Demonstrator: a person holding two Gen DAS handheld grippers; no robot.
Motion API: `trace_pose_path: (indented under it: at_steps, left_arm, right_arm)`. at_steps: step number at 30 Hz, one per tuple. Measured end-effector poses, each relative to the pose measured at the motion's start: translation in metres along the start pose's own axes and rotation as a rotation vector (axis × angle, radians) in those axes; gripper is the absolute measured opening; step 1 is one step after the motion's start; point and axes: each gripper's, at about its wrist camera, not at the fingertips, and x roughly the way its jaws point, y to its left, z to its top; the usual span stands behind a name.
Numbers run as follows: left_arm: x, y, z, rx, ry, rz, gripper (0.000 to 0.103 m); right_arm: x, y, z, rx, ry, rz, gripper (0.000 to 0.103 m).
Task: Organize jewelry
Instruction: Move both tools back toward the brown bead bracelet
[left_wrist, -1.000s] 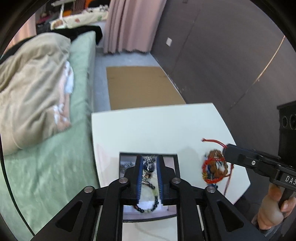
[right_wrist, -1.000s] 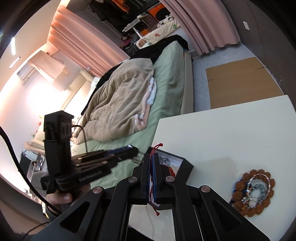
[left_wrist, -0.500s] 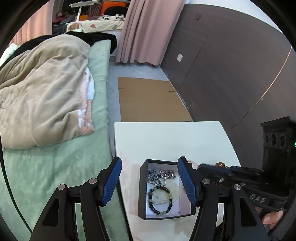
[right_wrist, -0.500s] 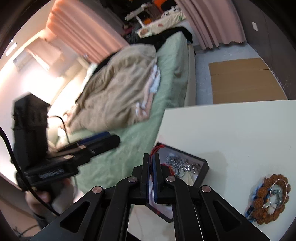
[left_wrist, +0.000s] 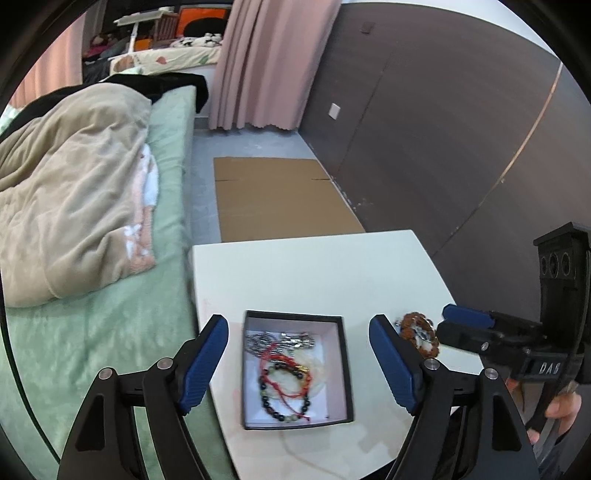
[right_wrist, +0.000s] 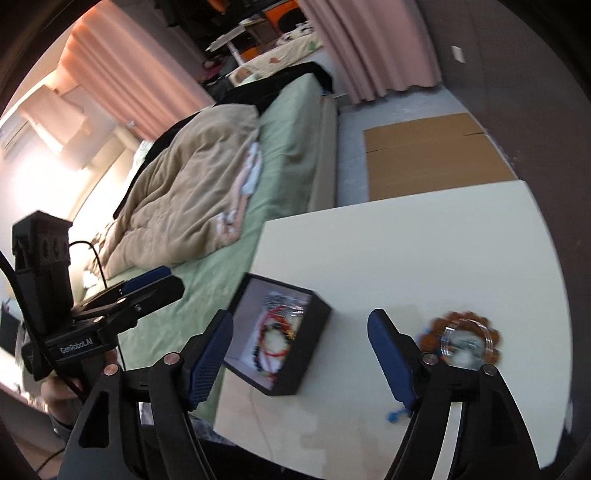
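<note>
A black box with a white lining sits near the front left of the white table. In it lie a silver chain, a dark bead bracelet and a red cord bracelet. My left gripper hovers over the box, its jaws opening with nothing between the pads. My right gripper, jaws opening too and empty, hangs above the table between the box and a pile of brown beads with a clear bangle. A blue cord trails from that pile.
A bed with a green sheet and a beige blanket runs along the table's left edge. Flat cardboard lies on the floor beyond the table. A dark wall stands to the right. A hand grips the right tool.
Both grippers went from shut to open. The left let go of the beads in the box and rose. The right dropped the red cord bracelet into the box and swung right.
</note>
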Motion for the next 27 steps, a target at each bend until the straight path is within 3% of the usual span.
trace_pose_path:
  at_steps: [14, 20, 27]
  left_arm:
    - [0.035, -0.068, -0.002, 0.076, 0.069, -0.072, 0.079]
    - [0.059, -0.101, -0.002, 0.104, 0.117, -0.116, 0.060]
    - [0.099, -0.131, -0.006, 0.078, 0.240, -0.157, 0.041]
  right_arm:
    - [-0.037, -0.079, -0.013, 0.131, 0.011, -0.086, 0.077]
    - [-0.051, -0.109, -0.017, 0.205, -0.006, -0.087, 0.077]
    - [-0.067, -0.138, -0.022, 0.248, -0.026, -0.074, 0.077]
